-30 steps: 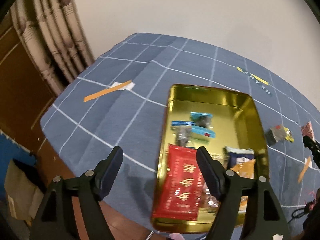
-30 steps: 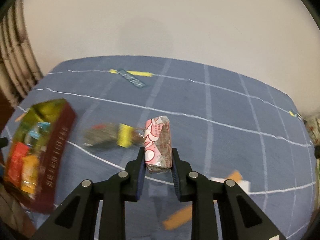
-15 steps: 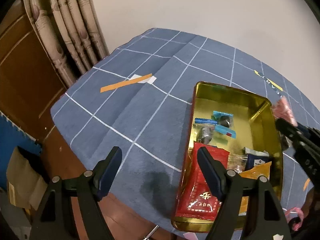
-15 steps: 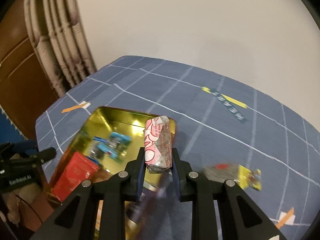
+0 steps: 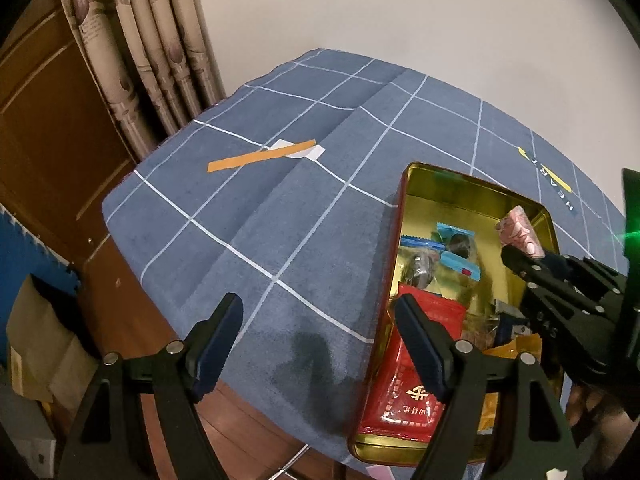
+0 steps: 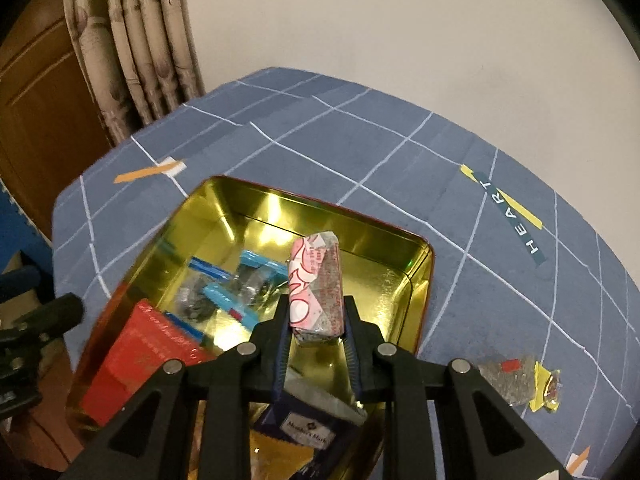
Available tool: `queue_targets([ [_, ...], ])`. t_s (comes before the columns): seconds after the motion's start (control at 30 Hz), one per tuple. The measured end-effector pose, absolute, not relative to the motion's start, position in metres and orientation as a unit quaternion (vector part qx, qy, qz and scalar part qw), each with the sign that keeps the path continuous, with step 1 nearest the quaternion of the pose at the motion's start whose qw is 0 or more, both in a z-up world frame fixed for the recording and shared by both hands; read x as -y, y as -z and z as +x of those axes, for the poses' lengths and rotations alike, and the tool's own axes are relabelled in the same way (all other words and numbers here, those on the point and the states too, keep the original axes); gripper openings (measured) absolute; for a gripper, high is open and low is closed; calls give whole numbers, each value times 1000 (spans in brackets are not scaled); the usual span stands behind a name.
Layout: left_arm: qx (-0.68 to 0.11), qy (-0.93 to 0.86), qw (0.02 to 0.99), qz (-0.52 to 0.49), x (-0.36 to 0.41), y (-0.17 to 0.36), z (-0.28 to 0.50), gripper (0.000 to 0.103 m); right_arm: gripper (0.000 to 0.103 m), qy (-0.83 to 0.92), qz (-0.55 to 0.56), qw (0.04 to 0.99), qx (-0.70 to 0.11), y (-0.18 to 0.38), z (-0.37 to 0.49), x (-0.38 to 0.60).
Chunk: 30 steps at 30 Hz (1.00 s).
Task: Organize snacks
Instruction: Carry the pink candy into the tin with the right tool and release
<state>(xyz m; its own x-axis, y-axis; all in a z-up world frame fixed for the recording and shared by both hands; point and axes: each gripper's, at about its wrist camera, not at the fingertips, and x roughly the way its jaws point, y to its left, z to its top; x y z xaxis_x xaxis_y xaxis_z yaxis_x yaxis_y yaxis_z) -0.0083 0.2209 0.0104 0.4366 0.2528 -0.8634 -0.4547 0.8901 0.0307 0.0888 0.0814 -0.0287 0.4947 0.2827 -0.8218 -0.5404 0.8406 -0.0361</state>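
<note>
Around me I see a plain pale wall (image 5: 400,20), patterned curtains (image 5: 160,52), a brown wooden door (image 5: 48,128) and a blue checked tablecloth (image 5: 280,208).

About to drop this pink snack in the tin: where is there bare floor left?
Bare gold floor lies along the tin's far wall and right side, beyond the blue-wrapped candies. The near end is crowded: red packet, navy packet.

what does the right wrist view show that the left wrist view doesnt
Only the right wrist view shows the crinkled silver and yellow snack wrapper lying on the cloth outside the tin, and a dark blue packet below the jaws.

Only the left wrist view shows the open, empty left gripper and brown paper bag on the floor.

Both show the gold metal tin, red packet, and right gripper clamping the pink and white wrapped snack.
</note>
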Motion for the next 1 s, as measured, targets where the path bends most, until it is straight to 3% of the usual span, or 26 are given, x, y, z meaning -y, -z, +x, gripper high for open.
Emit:
queue_targets([
  [0.5,-487,-210,841,-104,-221,-11,-9,77,25,-245,-169,840,-455,41,93,-91],
  [0.67,-488,-209,842,-101,-220,-10,-10,77,41,-245,-167,844,-447,36,90,-91],
  [1.0,-490,-205,842,-91,-217,-9,-8,77,42,-259,-117,862,-420,0,76,-62],
])
